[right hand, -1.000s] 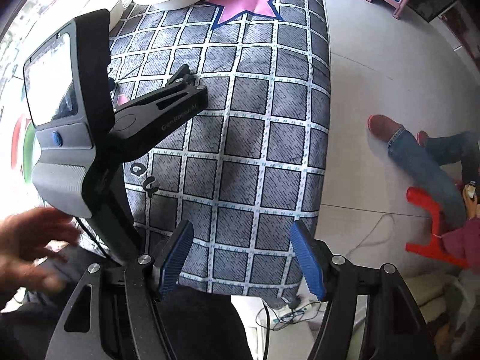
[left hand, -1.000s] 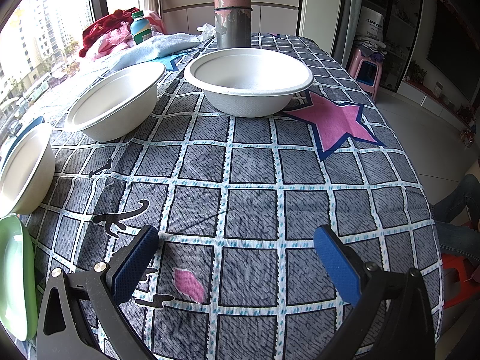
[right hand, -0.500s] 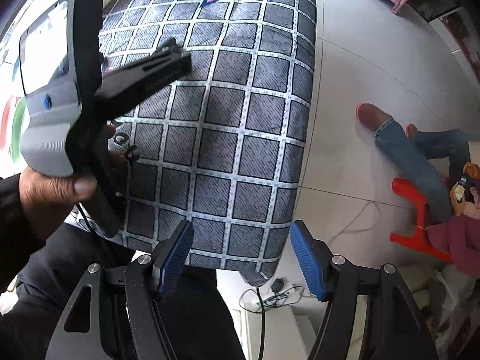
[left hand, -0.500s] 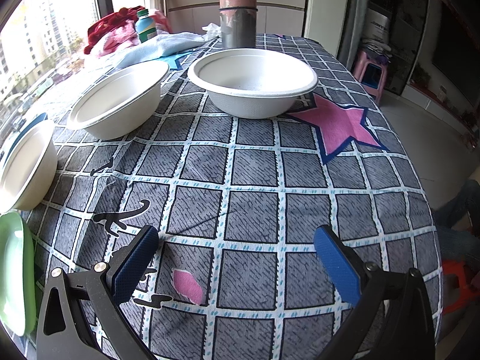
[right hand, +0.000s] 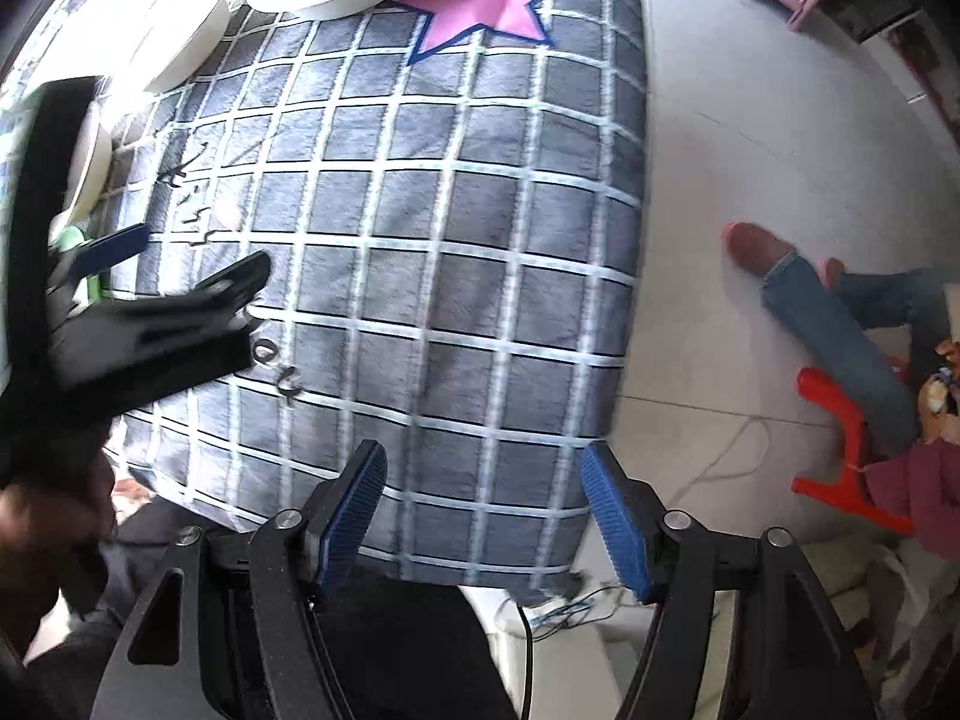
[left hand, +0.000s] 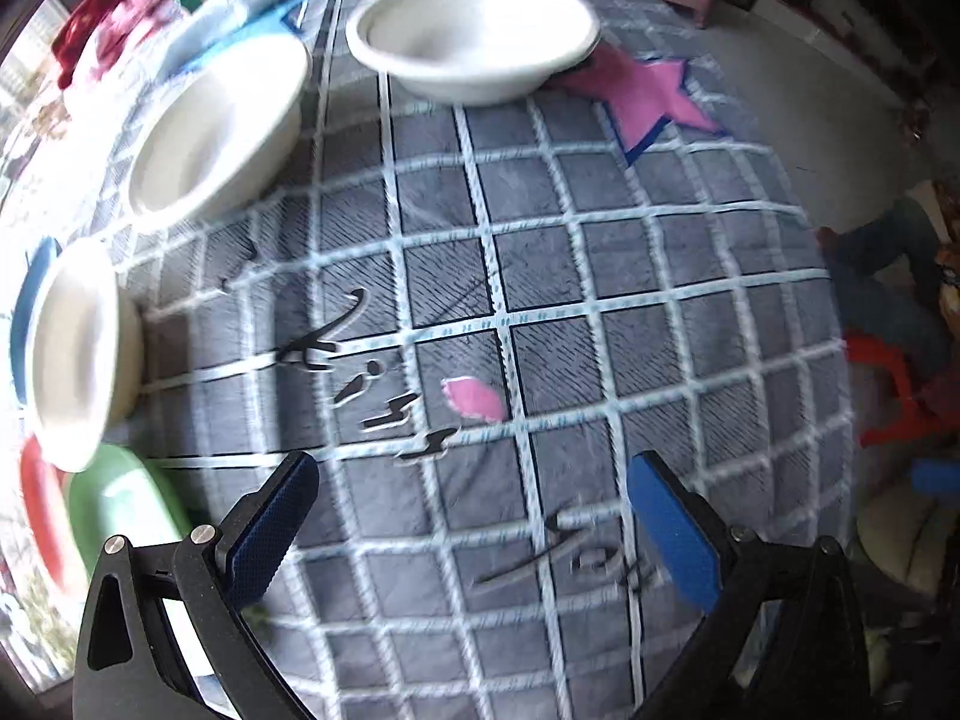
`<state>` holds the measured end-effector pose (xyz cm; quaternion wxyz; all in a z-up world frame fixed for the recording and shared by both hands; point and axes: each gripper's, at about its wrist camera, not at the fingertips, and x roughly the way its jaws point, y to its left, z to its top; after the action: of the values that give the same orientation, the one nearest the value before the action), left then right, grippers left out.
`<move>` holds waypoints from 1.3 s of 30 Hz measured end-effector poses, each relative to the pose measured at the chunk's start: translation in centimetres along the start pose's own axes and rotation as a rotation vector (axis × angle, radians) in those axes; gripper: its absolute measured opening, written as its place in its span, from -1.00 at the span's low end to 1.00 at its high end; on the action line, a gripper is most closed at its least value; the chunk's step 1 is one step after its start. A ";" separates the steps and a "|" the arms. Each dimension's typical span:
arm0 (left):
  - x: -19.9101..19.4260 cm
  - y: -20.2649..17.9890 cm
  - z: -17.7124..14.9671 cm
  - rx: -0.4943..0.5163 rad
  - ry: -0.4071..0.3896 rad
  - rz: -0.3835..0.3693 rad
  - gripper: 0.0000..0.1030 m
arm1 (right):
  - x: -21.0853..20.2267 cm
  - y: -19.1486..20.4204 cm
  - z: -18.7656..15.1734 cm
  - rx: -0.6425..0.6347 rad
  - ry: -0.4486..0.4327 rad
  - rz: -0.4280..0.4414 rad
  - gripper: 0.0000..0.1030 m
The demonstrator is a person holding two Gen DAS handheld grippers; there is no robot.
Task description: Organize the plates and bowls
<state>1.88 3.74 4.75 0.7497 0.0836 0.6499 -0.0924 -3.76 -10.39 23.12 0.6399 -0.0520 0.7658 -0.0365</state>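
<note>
Left wrist view: left tongs [left hand: 465, 531] apart, nothing between them, now tipped down over the checked surface [left hand: 600, 276]; picture has gone blurred. Three white bowls [left hand: 474, 33] stand apart along the far and left edge — coloured plates [left hand: 114, 510] beside the nearest one.

Right wrist view: right tongs [right hand: 483, 519] opening wider, empty, over the near edge. Judgement: no dish yet gripped — gathering not begun.
</note>
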 end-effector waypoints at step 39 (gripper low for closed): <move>-10.7 14.8 -5.1 0.055 0.070 0.082 1.00 | -3.1 14.3 3.6 -0.195 -0.018 -0.067 0.78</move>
<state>-0.81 19.65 14.67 0.7270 0.1341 0.6690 -0.0765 -0.11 4.24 23.76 0.6371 -0.1397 0.7578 0.0172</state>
